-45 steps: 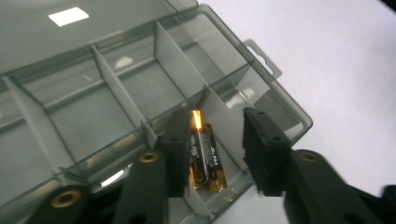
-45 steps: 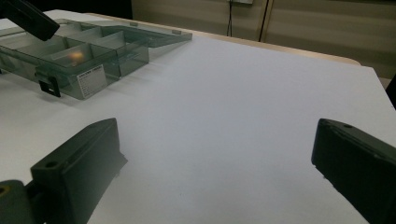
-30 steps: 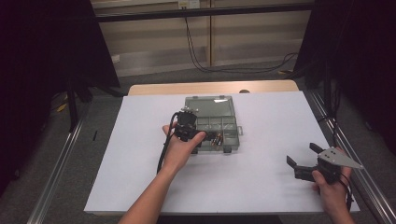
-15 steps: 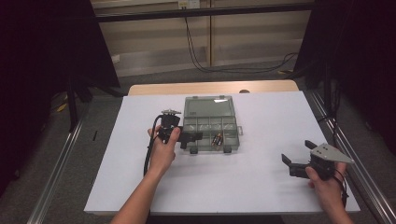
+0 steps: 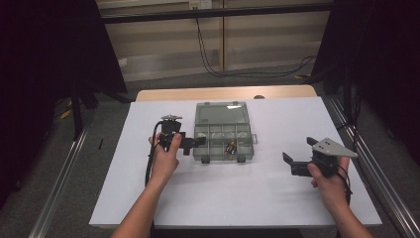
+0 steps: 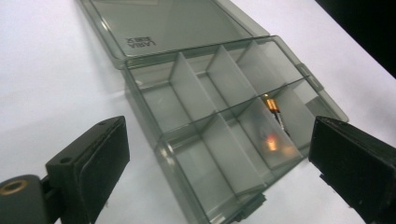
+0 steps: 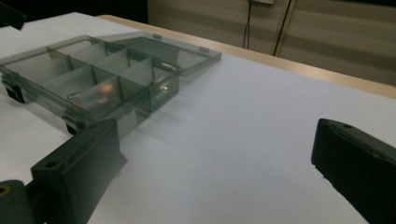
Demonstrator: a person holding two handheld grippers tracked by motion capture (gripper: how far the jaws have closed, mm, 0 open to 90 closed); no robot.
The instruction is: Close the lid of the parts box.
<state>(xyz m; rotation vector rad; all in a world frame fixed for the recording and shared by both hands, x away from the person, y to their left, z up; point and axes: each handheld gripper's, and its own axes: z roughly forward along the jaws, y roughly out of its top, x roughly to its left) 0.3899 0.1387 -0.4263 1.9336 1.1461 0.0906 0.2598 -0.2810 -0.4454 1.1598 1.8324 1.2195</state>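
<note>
The compartment box point(image 5: 224, 134) lies open (batteries point(image 5: 230, 148) inside); both grippers, left point(image 5: 190, 144) and right point(image 5: 297, 157), have jaws open, holding nothing.

In the middle of the high view, a clear grey plastic compartment box point(image 5: 224, 137) sits on the white rectangular table point(image 5: 247, 198), its flat lid point(image 5: 221, 113) lying open behind it. Small batteries point(image 5: 230, 148) lie in a lower-right compartment. The left gripper point(image 5: 190, 144) is just left of the box; the right gripper point(image 5: 296, 156) is well apart at lower right.
</note>
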